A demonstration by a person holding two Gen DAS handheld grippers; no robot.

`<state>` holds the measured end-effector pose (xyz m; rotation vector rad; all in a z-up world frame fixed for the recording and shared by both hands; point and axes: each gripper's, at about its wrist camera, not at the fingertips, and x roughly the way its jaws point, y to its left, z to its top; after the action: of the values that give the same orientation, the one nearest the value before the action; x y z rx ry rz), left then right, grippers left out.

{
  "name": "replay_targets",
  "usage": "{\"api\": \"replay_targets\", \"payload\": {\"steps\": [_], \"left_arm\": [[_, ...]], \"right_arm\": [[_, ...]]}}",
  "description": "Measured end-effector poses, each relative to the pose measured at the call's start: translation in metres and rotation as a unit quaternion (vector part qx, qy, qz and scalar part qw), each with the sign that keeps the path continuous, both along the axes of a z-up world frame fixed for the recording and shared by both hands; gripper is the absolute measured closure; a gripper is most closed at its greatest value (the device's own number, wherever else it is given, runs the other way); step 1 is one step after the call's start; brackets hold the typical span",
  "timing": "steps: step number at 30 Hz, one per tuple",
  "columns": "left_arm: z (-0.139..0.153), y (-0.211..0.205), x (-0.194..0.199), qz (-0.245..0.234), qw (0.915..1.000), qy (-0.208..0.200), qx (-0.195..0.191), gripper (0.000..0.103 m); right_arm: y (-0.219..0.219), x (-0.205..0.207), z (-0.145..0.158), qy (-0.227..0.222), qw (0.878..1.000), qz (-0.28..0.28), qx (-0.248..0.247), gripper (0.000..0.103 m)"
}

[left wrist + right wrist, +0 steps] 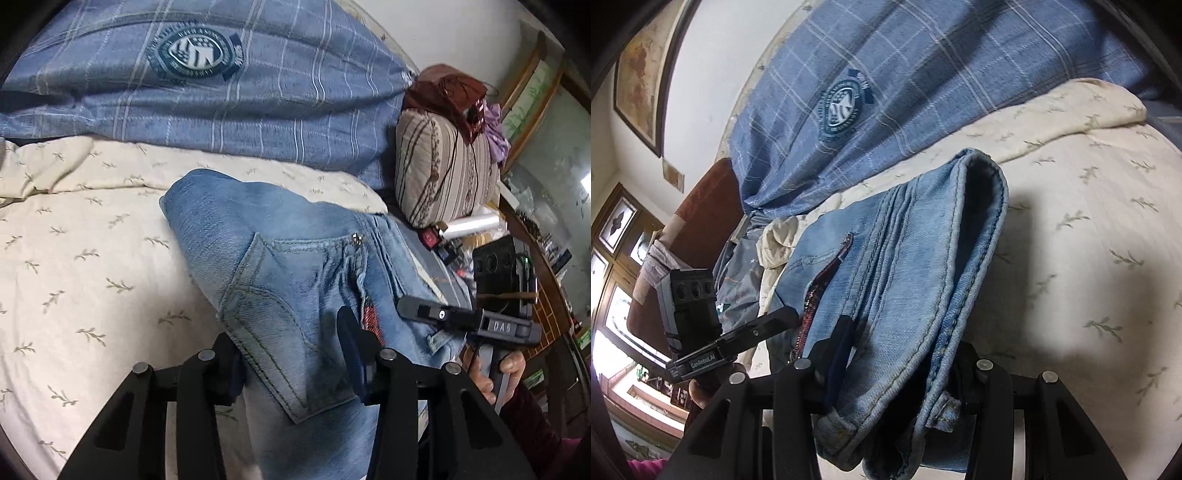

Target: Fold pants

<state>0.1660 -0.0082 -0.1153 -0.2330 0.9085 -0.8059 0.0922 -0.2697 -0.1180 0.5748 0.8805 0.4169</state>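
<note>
Light blue jeans [280, 258] lie folded in a thick bundle, lifted over the cream leaf-print bed sheet [74, 266]. My left gripper [291, 365] is shut on the jeans near a back pocket, denim filling the space between its fingers. My right gripper [897, 373] is shut on the jeans' waistband edge [923, 280], with the folded layers running away from it. Each gripper shows in the other's view: the right one at the jeans' right edge [472, 321], the left one at their left edge [746, 332].
A blue plaid duvet [240, 92] with a round badge lies bunched across the back of the bed. A striped pillow [443, 170] with clothes on it sits at the bed's right end. Cluttered shelves [546, 258] and a framed picture [639, 74] stand beyond.
</note>
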Motion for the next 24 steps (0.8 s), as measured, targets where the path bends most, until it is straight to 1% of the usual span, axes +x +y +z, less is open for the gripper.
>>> {"api": "replay_targets", "payload": {"steps": [5,8,11,13,18,22,24], "left_arm": [[0.009,0.016,0.001,0.026,0.9994,-0.016,-0.015,0.056],[0.013,0.024,0.002,0.040,0.9988,-0.019,-0.022,0.056],[0.014,0.028,0.002,0.050,0.9983,-0.021,-0.023,0.056],[0.013,0.029,0.004,0.056,0.9981,-0.022,-0.016,0.056],[0.004,0.028,0.012,0.068,0.9977,0.000,-0.005,0.056],[-0.006,0.020,0.016,0.077,0.9967,0.006,0.026,0.056],[-0.008,0.019,0.018,0.083,0.9960,0.004,0.034,0.056]], "right_arm": [[0.014,0.005,0.009,-0.021,1.000,0.004,0.005,0.055],[0.020,0.009,0.011,-0.025,1.000,0.003,0.014,0.055],[0.026,0.013,0.011,-0.024,1.000,0.001,0.012,0.055],[0.029,0.016,0.011,-0.022,1.000,0.000,0.010,0.055],[0.030,0.026,0.004,-0.003,1.000,-0.010,0.009,0.056],[0.028,0.035,-0.006,0.018,1.000,-0.019,0.001,0.056],[0.026,0.037,-0.009,0.025,0.999,-0.025,-0.001,0.056]]}}
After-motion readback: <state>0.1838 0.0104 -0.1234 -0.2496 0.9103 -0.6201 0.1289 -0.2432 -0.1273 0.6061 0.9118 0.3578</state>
